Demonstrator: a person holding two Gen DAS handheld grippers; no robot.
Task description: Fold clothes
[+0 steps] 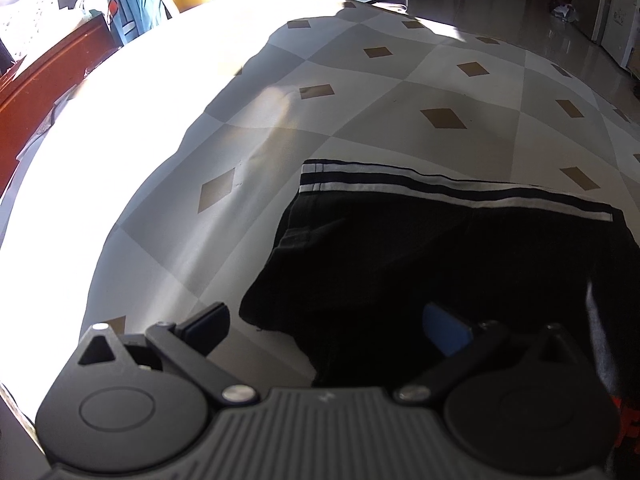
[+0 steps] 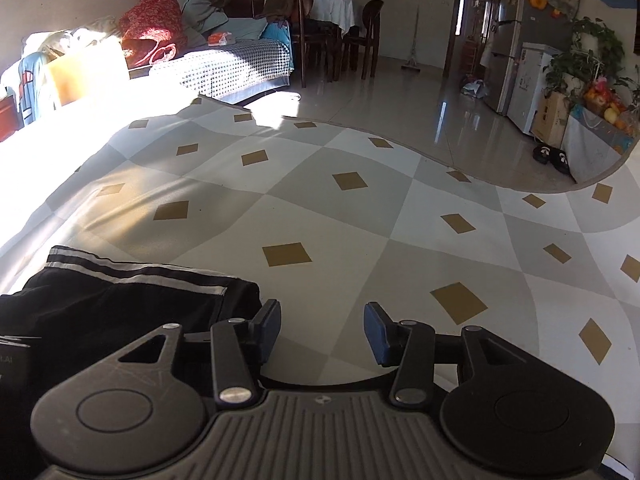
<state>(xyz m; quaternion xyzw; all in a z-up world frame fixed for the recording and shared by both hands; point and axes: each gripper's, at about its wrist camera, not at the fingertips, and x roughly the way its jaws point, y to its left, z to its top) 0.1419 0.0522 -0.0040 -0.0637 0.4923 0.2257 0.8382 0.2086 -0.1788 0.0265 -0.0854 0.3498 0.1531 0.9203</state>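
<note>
Left tool [image 1: 328, 330] hovering low over the near-left corner of the black garment [image 1: 440, 264], fingers spread wide: the left pad [image 1: 210, 326] sitting above bare cloth, the blue right pad [image 1: 446, 332] above the dark fabric, nothing pinched between them. Right tool [image 2: 322, 328] hanging just beside the garment's [image 2: 120, 304] right edge, fingers likewise parted and gripping nothing, its left pad [image 2: 268, 326] close to the fabric's corner (touching or not, impossible to tell), its right pad [image 2: 378, 334] over open cloth.

Black garment lying folded and flat on the near part of the worktop [image 2: 360, 208], white stripes [image 1: 440, 190] running along its far edge. Worktop draped in a grey-and-white diamond-patterned covering with small tan lozenges, the left portion washing out in strong sunlight [image 1: 120, 140].

Beyond the far edge, in the right wrist view: a sofa [image 2: 236, 64] under a houndstooth throw, a red knitted bundle [image 2: 152, 28] resting on it, a light blue garment [image 2: 30, 80] hanging at the far left, dark dining chairs [image 2: 364, 36] around a white-clothed table, a fridge [image 2: 512, 64] near the doorway, a pair of slippers [image 2: 550, 156] on the glossy floor.
</note>
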